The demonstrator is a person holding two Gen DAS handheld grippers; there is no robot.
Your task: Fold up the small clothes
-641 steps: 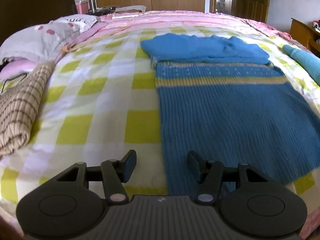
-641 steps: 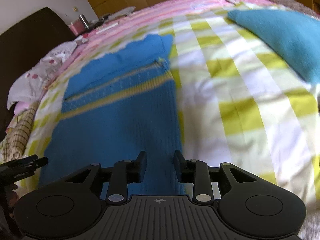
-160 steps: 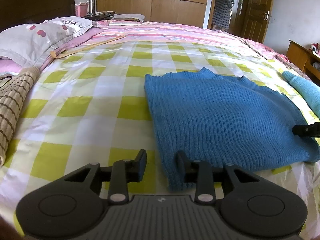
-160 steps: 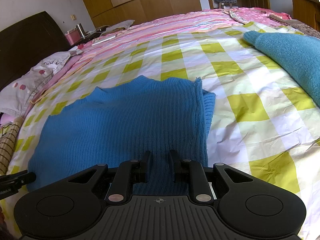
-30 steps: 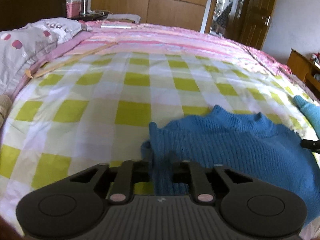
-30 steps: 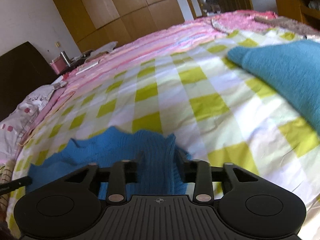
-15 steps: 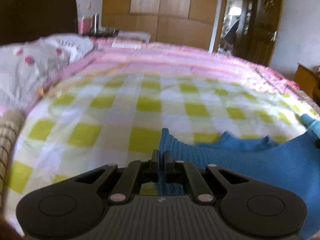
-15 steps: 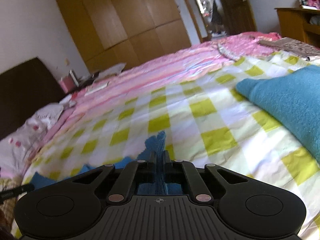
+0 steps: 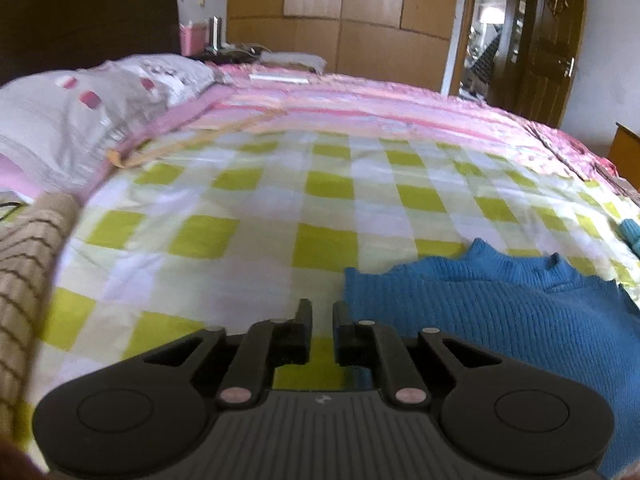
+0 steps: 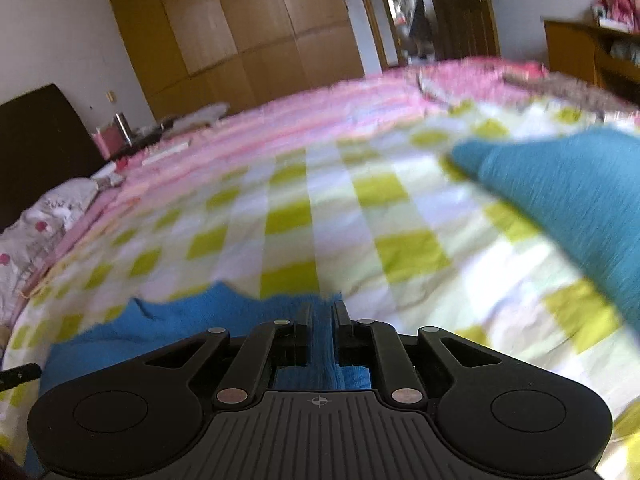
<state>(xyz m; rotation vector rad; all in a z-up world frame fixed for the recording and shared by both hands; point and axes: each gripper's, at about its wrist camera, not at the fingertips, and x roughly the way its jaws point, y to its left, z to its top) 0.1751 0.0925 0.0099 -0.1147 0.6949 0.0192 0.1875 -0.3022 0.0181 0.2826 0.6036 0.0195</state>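
Fingers of the left claw [image 9: 321, 314] stand slightly parted with nothing between them; checked sheet shows through the gap, so this claw is released. Just to its right lies the blue knitted sweater [image 9: 500, 320], folded and resting on the bed [image 9: 256, 224], its left edge just beside the right finger and its ribbed neckline on the far side.

In the right wrist view the right claw [image 10: 320, 314] has its fingers drawn close together, with blue knit filling the narrow gap; it appears to be pinching the sweater's [image 10: 192, 320] right edge, though blur makes the contact hard to confirm. The sweater spreads leftward from that claw, and a dark tip, seemingly the other claw, pokes in at the far left edge.

Beyond the sweater the bed is covered by a yellow-green and white checked sheet [image 10: 288, 216], with a pink striped cover [image 9: 360, 108] further on. A teal garment [image 10: 568, 200] lies on the bed to the right, well apart from the sweater. To the left are a beige checked cloth [image 9: 28, 264] and a white pillow [image 9: 80, 112] with pink spots. Farthest back stand wooden wardrobes [image 9: 340, 20] and an open doorway [image 9: 488, 56].
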